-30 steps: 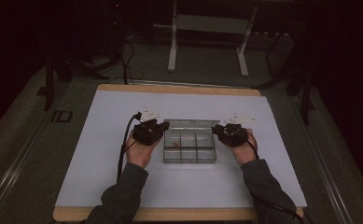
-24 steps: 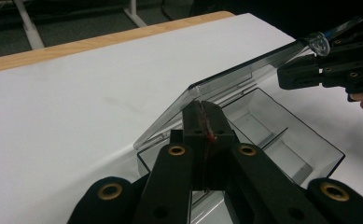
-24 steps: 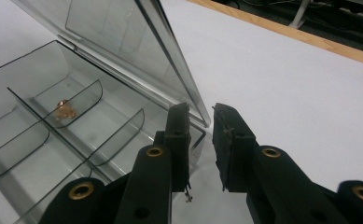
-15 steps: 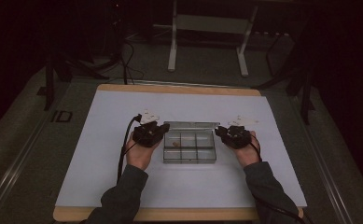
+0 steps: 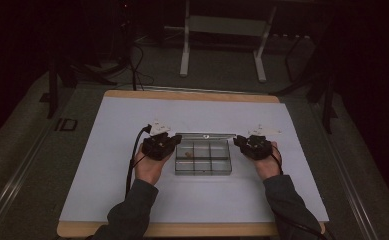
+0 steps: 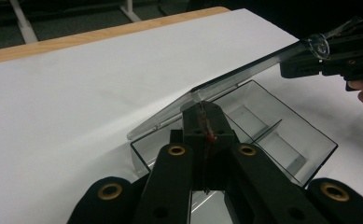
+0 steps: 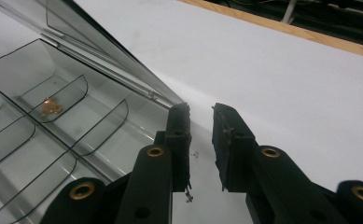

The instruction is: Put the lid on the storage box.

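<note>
A clear compartment box (image 5: 203, 173) lies mid-table with its lid (image 5: 205, 135) raised along the far side. My left gripper (image 5: 174, 142) is at the box's left end. Its jaws are shut (image 6: 202, 111) on a small thin piece with a red spot (image 6: 210, 137), held over the end compartment. My right gripper (image 5: 238, 141) is at the box's right end, beside the lid's corner. Its jaws (image 7: 201, 113) stand apart with nothing between them. Small copper bits (image 7: 51, 108) lie in one compartment. The lid's tab (image 6: 319, 45) nears the right gripper (image 6: 310, 65).
The white mat (image 5: 132, 200) covers the wooden table (image 5: 192, 95). Tiny specks (image 7: 188, 196) lie on the mat under the right jaws. Cables trail from both grippers toward the person. A metal stand (image 5: 222, 45) is on the floor beyond the table.
The right gripper has edged slightly to the right of the box's end. The left gripper and the box have not moved.
</note>
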`<state>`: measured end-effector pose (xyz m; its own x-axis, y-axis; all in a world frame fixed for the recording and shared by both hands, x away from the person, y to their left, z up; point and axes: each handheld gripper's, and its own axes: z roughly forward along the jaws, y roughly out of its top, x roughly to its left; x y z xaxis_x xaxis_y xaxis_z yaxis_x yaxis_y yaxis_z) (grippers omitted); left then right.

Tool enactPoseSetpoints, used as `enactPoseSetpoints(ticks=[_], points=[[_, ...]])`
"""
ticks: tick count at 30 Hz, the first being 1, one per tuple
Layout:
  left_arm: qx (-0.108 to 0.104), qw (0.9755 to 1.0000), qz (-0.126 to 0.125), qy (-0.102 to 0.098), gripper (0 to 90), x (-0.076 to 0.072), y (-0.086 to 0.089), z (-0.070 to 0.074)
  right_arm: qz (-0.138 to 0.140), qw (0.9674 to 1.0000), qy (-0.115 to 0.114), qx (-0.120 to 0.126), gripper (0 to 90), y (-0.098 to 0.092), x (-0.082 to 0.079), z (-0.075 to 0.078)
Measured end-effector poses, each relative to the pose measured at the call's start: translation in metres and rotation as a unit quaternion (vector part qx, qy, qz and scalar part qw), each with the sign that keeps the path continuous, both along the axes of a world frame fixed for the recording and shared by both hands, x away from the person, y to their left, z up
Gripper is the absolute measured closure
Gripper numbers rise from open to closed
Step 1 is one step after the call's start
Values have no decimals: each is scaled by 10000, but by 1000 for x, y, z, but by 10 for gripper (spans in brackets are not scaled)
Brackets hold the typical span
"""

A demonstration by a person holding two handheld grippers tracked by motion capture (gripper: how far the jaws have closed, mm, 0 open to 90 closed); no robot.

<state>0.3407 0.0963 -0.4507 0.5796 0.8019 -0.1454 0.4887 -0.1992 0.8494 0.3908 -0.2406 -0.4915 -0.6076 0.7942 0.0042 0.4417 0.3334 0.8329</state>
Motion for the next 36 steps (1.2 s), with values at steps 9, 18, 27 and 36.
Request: enactPoseSetpoints(ticks=[9,18,27,36], points=[[-49,10000,-27,8,899,-5,0,-3,-35,10000,-54,44,762,-4,-4,0],[-58,10000,-65,19,899,-10,0,-6,-141,9998,-52,104,759,-8,-7,-1],[-68,9999,-95,61,899,-15,2,-12,-156,9998,-24,105,758,-9,-8,-3],[-35,9998,-169,38,899,-21,6,-19,-155,9998,-29,89,758,-9,-8,-4]])
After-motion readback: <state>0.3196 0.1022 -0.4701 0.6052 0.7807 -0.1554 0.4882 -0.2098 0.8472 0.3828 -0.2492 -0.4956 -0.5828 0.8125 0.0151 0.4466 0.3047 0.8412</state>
